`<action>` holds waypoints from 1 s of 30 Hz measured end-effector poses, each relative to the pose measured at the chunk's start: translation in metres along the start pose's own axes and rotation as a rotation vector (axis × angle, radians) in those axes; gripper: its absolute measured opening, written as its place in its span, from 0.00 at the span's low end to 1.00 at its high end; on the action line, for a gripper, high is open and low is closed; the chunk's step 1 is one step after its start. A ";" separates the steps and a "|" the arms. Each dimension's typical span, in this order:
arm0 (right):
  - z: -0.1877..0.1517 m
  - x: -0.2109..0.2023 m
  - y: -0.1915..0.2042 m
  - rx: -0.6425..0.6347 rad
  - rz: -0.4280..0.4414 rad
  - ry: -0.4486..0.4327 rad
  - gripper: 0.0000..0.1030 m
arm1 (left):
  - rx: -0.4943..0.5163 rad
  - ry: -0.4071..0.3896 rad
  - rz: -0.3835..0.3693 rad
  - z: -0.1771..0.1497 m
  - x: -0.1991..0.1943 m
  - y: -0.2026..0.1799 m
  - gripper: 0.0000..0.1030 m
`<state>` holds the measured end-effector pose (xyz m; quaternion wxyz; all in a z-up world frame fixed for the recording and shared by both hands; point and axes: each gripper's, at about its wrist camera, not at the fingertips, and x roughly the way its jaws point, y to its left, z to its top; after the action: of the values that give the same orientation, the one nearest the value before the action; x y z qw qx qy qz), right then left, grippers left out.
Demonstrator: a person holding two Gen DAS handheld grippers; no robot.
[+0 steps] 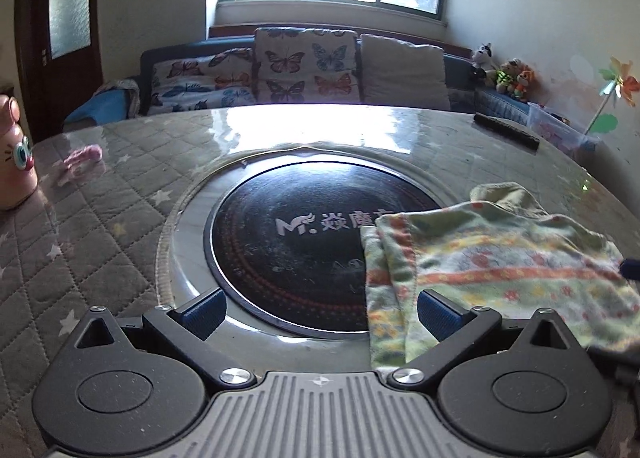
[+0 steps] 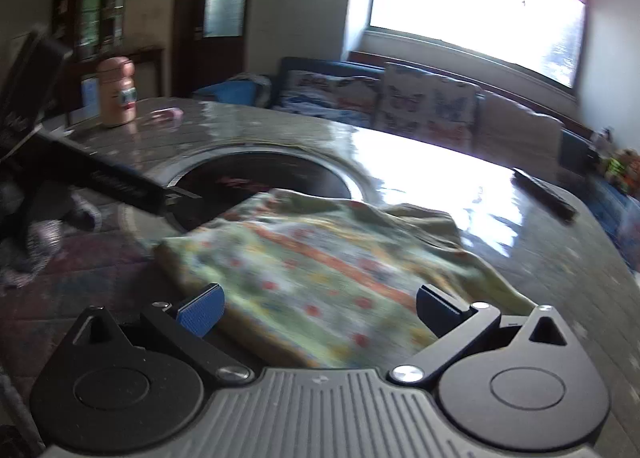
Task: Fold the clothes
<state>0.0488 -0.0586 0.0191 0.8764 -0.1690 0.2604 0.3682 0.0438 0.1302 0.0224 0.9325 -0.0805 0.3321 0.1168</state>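
Cloth [image 1: 492, 254], green with orange stripes, lies rumpled on the round table [image 1: 100, 225], its left edge overlapping the black cooktop [image 1: 296, 250] set in the middle. Left gripper [image 1: 320, 316] hovers with fingers apart, empty, at the cloth's near left corner. Right gripper [image 2: 320, 312] hovers with fingers apart over the cloth's near edge.
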 end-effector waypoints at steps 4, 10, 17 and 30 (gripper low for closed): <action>0.012 0.013 0.027 -0.079 0.072 0.001 0.99 | -0.026 0.006 0.003 0.007 0.001 0.008 1.00; 0.023 0.037 0.062 -0.177 0.141 0.030 0.85 | -0.062 0.022 -0.045 0.016 0.005 0.016 1.00; 0.023 0.051 0.079 -0.245 0.166 0.065 0.55 | -0.102 0.067 -0.111 0.019 0.017 0.019 1.00; 0.034 0.023 0.053 -0.104 0.217 -0.023 0.10 | -0.283 0.185 -0.283 0.026 0.039 0.014 0.94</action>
<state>0.0346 0.0063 0.0272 0.8244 -0.1808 0.2476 0.4757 0.0848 0.1556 0.0167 0.8846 -0.2668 0.3819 0.0225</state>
